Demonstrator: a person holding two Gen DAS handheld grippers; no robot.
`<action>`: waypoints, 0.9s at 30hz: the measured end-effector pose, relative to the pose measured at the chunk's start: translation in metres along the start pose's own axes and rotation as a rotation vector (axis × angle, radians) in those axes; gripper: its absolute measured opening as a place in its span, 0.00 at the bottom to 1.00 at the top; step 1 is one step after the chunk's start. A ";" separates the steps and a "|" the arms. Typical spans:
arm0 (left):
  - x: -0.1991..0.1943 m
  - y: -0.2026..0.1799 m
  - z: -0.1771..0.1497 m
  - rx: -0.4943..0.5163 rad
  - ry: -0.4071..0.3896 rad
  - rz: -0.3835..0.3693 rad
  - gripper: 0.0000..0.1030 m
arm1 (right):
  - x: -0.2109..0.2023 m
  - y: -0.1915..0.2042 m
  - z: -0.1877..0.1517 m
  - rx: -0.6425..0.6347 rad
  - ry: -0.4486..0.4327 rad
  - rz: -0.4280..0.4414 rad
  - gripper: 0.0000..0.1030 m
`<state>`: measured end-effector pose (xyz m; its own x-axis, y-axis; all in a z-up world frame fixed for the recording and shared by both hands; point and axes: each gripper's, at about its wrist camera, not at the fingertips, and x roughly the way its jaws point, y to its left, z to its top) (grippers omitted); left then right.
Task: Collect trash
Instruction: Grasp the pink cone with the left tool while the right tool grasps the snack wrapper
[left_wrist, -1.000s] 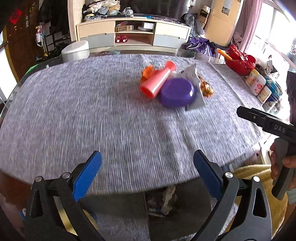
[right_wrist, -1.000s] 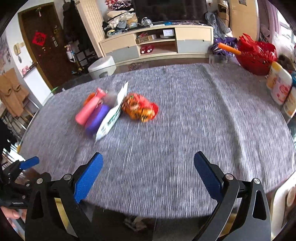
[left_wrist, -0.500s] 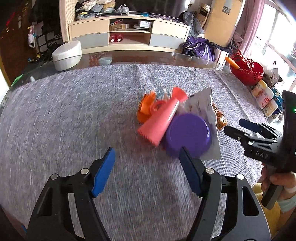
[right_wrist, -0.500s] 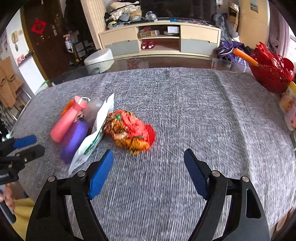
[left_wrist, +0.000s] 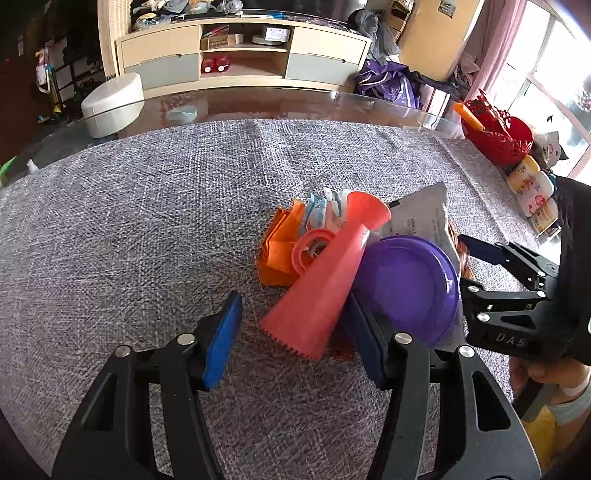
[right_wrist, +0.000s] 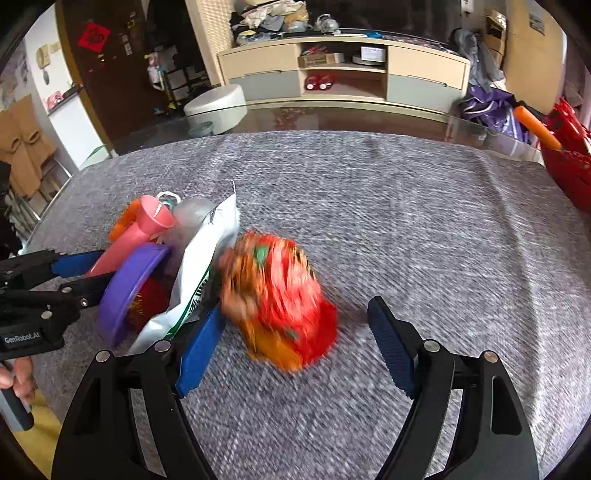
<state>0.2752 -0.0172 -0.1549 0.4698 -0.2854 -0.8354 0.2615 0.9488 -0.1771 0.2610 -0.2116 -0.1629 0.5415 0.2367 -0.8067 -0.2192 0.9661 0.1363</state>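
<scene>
While both tongs stand apart with nothing clamped, the left gripper (left_wrist: 295, 336) has its blue pads on either side of the wide end of the pink bottle (left_wrist: 325, 280), which lies on the grey tablecloth (left_wrist: 147, 221) touching the purple lid (left_wrist: 406, 284) just to its right. Beyond the bottle lie an orange wrapper (left_wrist: 277, 251) and a white packet (left_wrist: 424, 221) leaning against the lid. The right gripper (right_wrist: 295, 343) straddles a blurred red and orange crumpled bag (right_wrist: 280, 295), just right of the packet (right_wrist: 199, 273), its left pad touching that packet.
</scene>
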 end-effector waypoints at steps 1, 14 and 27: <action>0.000 -0.001 0.000 0.002 -0.001 -0.003 0.52 | 0.000 0.002 0.001 -0.007 -0.005 0.003 0.71; -0.002 -0.007 -0.004 0.022 0.008 -0.030 0.41 | -0.010 0.000 -0.005 0.012 -0.007 0.015 0.44; -0.053 -0.022 -0.032 0.064 -0.060 0.037 0.38 | -0.059 -0.011 -0.025 0.068 -0.054 -0.055 0.44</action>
<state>0.2172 -0.0183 -0.1232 0.5290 -0.2599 -0.8078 0.2954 0.9488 -0.1118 0.2106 -0.2388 -0.1311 0.5943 0.1867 -0.7823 -0.1335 0.9821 0.1329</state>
